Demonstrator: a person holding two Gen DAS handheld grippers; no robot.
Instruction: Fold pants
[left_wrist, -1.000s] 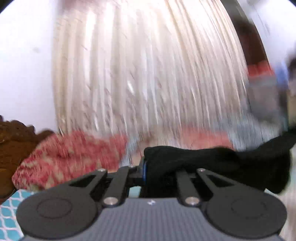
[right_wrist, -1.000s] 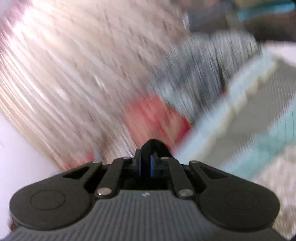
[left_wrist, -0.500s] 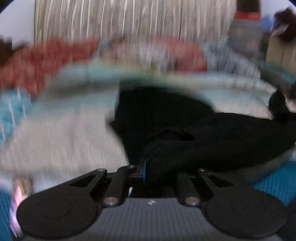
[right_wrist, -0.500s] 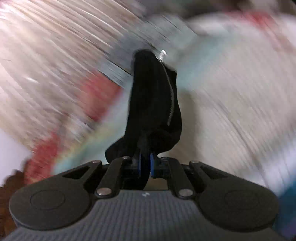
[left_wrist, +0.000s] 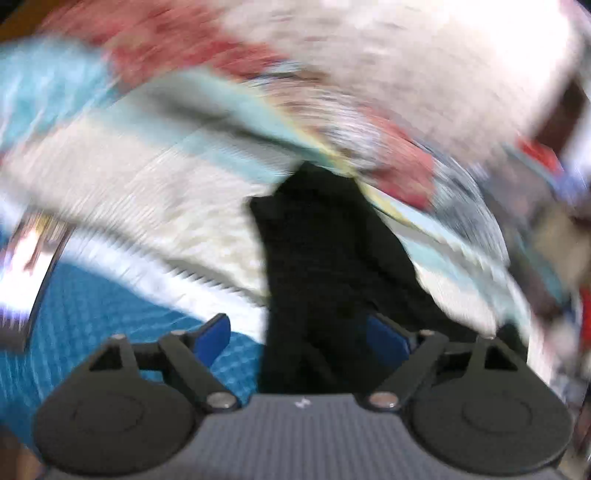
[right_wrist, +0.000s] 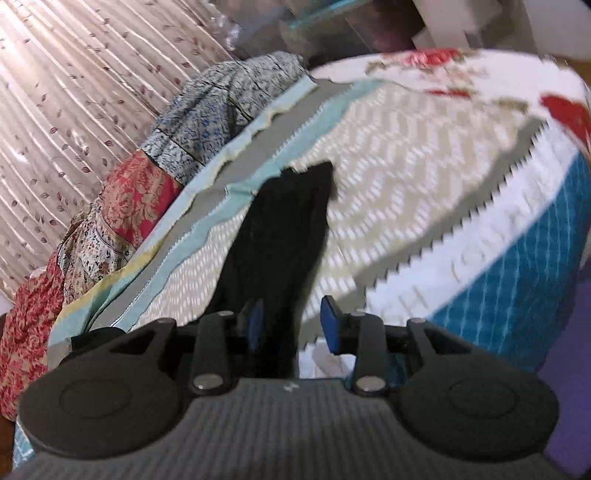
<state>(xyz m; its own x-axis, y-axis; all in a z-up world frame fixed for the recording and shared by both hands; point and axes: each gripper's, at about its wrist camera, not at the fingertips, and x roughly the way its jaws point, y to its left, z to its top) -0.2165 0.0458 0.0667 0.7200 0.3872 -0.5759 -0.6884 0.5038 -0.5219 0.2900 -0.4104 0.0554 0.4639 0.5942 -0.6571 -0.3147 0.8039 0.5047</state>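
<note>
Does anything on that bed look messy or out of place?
Yes: colourful clothes lie heaped along the bed's far edge by the curtain, and the black pants lie in a narrow, rumpled strip on the patterned bedspread.

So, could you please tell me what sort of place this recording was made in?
Most likely a bedroom at home: a bed with a patterned bedspread, a leaf-print curtain behind it, and piled clothes along the bed's edge.
</note>
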